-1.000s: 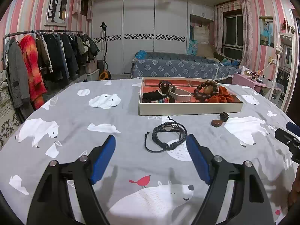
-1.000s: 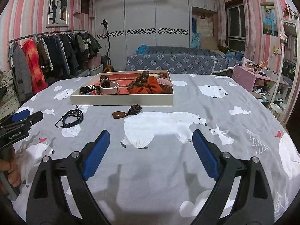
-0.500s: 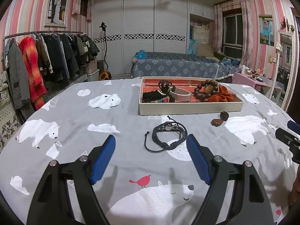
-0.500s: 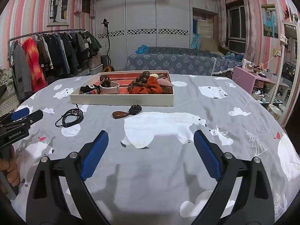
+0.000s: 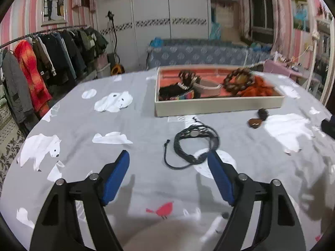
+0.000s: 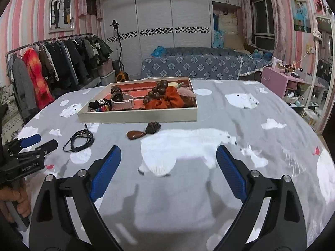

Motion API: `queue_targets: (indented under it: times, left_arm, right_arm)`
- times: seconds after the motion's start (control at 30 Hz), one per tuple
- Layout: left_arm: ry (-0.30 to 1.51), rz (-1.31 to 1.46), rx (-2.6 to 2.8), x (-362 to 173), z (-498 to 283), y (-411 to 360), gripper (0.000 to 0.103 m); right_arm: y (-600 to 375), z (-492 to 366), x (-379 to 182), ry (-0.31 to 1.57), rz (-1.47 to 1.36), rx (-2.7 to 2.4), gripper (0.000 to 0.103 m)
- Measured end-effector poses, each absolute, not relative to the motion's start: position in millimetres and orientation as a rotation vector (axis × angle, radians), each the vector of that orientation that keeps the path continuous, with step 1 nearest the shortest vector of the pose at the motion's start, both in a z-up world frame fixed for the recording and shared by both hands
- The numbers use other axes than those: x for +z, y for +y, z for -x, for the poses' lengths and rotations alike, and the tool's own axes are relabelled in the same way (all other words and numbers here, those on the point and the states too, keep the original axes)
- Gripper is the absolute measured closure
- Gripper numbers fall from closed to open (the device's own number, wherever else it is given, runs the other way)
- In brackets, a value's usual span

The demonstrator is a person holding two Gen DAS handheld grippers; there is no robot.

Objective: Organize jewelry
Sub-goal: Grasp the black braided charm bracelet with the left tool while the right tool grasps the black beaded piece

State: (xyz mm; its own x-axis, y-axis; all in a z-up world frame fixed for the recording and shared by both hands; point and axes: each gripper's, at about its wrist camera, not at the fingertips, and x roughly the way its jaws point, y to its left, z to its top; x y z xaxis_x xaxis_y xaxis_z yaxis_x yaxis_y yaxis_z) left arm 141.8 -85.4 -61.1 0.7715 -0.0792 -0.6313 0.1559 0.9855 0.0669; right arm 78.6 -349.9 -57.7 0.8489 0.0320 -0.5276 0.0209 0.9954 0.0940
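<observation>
A black cord bracelet lies on the grey bear-print cloth, just ahead of my open left gripper; it also shows in the right wrist view. A brown pendant with a dark tassel lies in front of the cream tray, which holds bead bracelets, a band and an orange scrunchie. The pendant shows in the left wrist view, as does the tray. My right gripper is open and empty, well short of the pendant. The left gripper shows at the right view's left edge.
The cloth-covered table ends at the right and left edges. A clothes rack stands to the left, a bed behind, and a pink side table to the right.
My left gripper has moved forward and down towards the black cord bracelet. My right gripper has tilted slightly, with the tray now seen further right.
</observation>
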Motion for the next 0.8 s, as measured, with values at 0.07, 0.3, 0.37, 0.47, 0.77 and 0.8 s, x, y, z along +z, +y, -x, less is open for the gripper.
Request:
queue_targets:
  times: [0.07,0.3,0.37,0.47,0.77,0.8]
  left_arm:
    - [0.718,-0.123,-0.122,-66,-157,-85,0.034]
    - [0.841,-0.117,-0.172,-84,-204,-91,0.061]
    - [0.865,-0.129,-0.184,-90,-211,-95,0.075]
    - [0.876,-0.125,-0.189,-93,-226,-97,0.083]
    - [0.882,-0.042,-0.200,-95,-258,-92,0.088]
    - [0.881,-0.037,-0.205,-95,-258,-91,0.088]
  right_arm:
    - [-352,-89,-55,0.567,-0.106,0.002,0.013]
    - [-356,-145,-64,0.681,-0.120,-0.014,0.013]
    - [-357,-163,-68,0.709,-0.145,-0.023,0.013]
    - [-351,-188,-76,0.745,-0.155,-0.023,0.013]
    - [-333,-244,-109,0.884,-0.130,-0.033,0.049]
    - [-331,-247,-112,0.901,-0.121,-0.020,0.056]
